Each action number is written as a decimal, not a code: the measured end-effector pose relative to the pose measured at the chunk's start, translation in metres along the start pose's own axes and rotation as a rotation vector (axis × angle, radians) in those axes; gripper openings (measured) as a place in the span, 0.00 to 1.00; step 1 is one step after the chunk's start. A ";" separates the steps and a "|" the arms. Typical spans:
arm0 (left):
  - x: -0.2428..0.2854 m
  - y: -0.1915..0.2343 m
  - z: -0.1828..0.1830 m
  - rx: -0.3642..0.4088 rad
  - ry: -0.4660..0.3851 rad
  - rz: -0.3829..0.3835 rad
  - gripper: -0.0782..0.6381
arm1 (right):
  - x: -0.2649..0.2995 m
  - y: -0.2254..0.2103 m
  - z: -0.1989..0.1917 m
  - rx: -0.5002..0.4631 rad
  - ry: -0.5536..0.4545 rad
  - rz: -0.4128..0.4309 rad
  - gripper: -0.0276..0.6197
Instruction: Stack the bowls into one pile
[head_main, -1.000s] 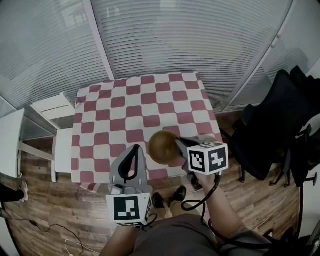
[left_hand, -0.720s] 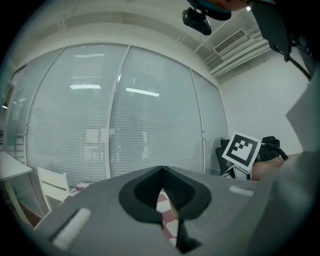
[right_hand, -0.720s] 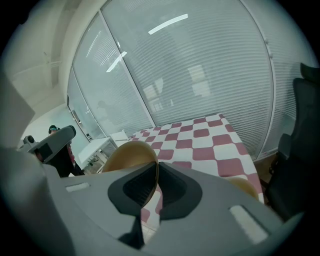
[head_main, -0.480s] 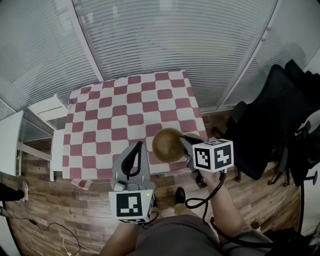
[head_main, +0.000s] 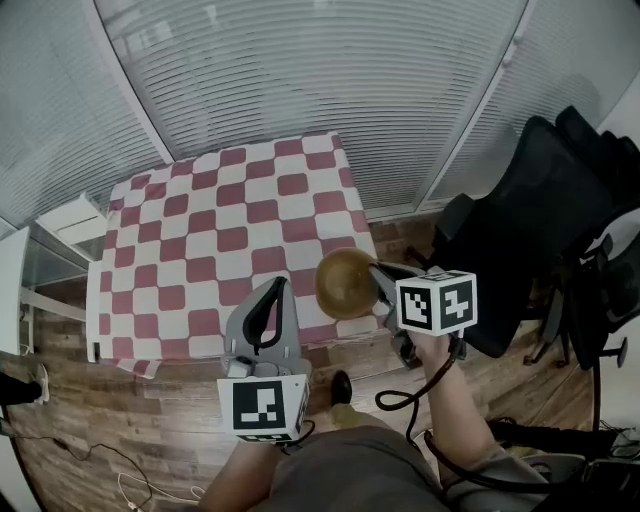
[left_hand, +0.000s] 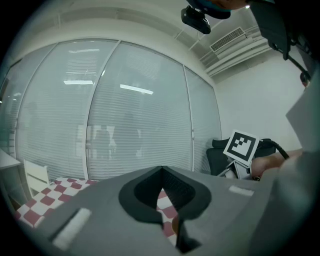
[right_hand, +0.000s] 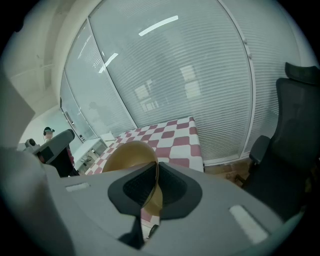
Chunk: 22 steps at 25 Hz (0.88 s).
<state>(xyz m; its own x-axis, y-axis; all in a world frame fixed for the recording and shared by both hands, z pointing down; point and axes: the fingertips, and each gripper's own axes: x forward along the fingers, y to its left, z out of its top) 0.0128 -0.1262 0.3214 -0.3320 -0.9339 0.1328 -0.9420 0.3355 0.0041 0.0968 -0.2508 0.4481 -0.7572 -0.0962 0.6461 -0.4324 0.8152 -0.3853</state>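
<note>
Over the table's near right corner, the right gripper (head_main: 378, 282) holds a brown bowl (head_main: 345, 283) in the air, clear of the checked cloth. Right forearm (head_main: 455, 420) comes up from the lower right of the head view. The hand sits under the marker cube and the gripper points up-left and slants down toward the table (head_main: 190, 250). Its jaws are nearly together, pinched on the bowl's thin rim, and the bowl hangs tilted on edge, mostly to the left of the jaws in the right gripper view. A black cable (head_main: 400, 400) loops down from this gripper.

Left gripper (head_main: 274, 292) is held just in front of the body, pointing about level at the table's near edge. Its jaws are closed tip to tip with nothing between them. Its cube is close to the torso, and the hand below it is mostly hidden.

Each cube shows a black-and-white square marker pattern.

Against the earlier frames, the table has slid left in the head view and more of the black chair (head_main: 540, 220) shows at the right. Both grippers have swung right with the view. The bowl was over the table's near edge before and now sits at its right corner. It stays in the right jaws, and the left jaws stay closed and empty.
</note>
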 end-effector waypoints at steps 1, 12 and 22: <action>0.003 -0.001 -0.001 -0.001 0.005 0.002 0.11 | 0.001 -0.004 -0.001 0.002 0.005 0.001 0.11; 0.030 -0.001 -0.031 -0.023 0.081 0.017 0.11 | 0.034 -0.026 -0.026 0.014 0.102 0.013 0.11; 0.040 0.007 -0.066 -0.059 0.157 0.024 0.11 | 0.057 -0.040 -0.060 0.006 0.198 -0.020 0.11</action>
<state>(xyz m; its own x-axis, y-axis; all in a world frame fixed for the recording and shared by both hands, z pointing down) -0.0034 -0.1530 0.3918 -0.3383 -0.8962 0.2871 -0.9280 0.3684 0.0562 0.0999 -0.2549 0.5400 -0.6378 0.0023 0.7702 -0.4498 0.8106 -0.3749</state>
